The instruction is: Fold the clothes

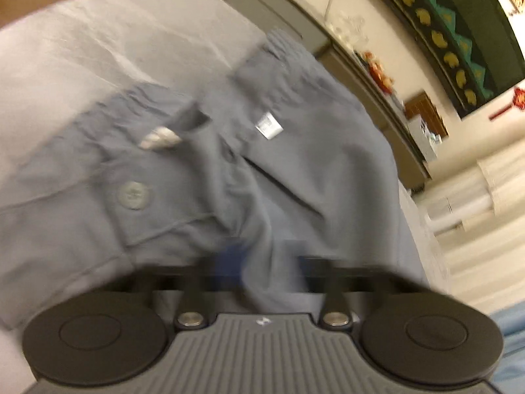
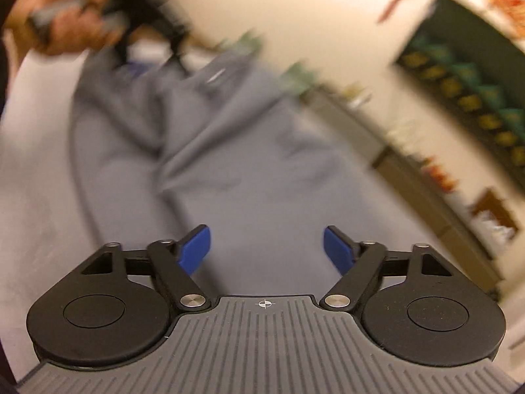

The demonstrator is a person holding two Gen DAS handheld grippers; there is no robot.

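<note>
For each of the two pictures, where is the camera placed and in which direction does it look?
Left wrist view: sits on the left gripper, looking along its fingers, down at grey trousers bunched between the shut jaws; gripper body shows.
Right wrist view: sits on the right gripper, looking down across the trousers; its blue pads stand open and empty; far off, a hand holds the other gripper.
Shared: the trousers, the pale sheet and the dark wall hanging.

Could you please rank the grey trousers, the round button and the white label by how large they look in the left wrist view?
1. Grey trousers, by far the largest.
2. Round button.
3. White label, close to the button in size; blur and the button's nearness to the camera make this order unsure.
</note>
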